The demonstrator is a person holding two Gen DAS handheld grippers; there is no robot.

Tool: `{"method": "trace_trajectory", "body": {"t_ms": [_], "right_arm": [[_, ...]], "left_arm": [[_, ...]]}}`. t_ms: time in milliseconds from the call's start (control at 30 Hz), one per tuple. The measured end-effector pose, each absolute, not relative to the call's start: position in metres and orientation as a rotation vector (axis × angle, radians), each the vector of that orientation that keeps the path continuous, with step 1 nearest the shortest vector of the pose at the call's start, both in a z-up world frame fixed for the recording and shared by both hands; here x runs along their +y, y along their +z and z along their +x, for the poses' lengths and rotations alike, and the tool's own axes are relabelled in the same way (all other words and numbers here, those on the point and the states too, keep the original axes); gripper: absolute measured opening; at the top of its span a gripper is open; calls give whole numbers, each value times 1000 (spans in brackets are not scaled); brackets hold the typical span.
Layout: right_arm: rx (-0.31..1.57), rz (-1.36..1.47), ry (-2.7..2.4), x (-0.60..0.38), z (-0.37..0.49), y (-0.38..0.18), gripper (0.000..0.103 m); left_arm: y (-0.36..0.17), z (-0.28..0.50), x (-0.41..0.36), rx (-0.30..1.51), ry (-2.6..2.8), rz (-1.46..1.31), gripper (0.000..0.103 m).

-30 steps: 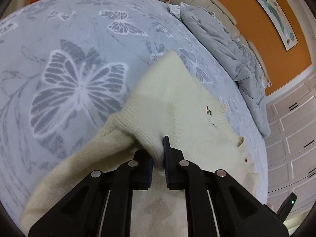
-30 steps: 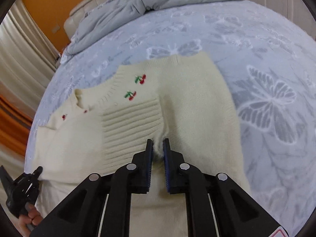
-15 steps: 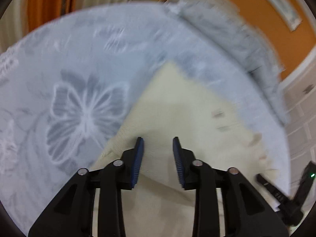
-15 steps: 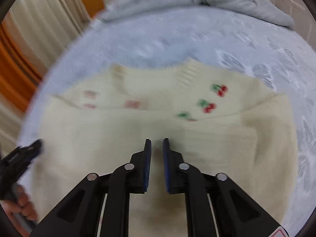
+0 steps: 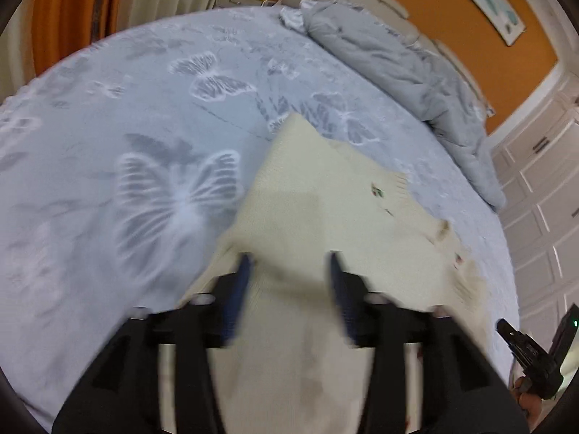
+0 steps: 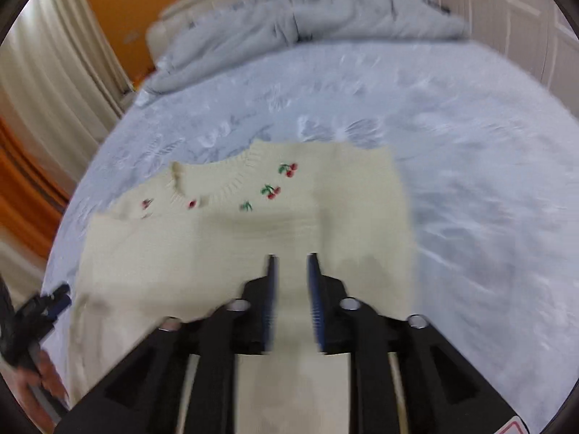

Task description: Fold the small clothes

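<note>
Left wrist view: our left gripper [image 5: 289, 271] was spread wide, holding nothing, above the cream sweater [image 5: 325, 199] that lay flat on the bed [image 5: 108, 126]. Blurry frame, likely mid-reposition for the next fold. Duvet [image 5: 398, 61] bunched at the headboard, well clear.

Right wrist view: our right gripper [image 6: 292, 282] was parted a little, nothing between the pads, over the sweater [image 6: 181, 253]. Sleeves looked folded in across the body, collar away from us. We judged the hem fold came next.
</note>
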State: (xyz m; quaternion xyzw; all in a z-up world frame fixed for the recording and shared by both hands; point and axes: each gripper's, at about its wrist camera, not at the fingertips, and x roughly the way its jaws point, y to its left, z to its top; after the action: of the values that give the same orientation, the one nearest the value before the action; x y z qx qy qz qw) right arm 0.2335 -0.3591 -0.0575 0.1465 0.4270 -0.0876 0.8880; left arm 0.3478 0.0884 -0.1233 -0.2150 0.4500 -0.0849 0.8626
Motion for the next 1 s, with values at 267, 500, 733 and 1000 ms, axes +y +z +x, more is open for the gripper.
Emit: {"method": "trace_trajectory", "body": {"t_ms": [267,500,733,1000], "right_arm": [[1074,312,-275,-368,7,-68,57],[1194,577,-238,-353,-43,-117,61],[1172,650,-272,-344,-15,-146,63],[1158,673,-215,-329,1,-151,10]], "left_arm": [[-113,199,152,1054,-189,-363,82],[-156,146,172,1184,-130,-490,85],[-168,153,158,1231,-100,-508,88],[-172,162,155,1287,-119,-518,20]]}}
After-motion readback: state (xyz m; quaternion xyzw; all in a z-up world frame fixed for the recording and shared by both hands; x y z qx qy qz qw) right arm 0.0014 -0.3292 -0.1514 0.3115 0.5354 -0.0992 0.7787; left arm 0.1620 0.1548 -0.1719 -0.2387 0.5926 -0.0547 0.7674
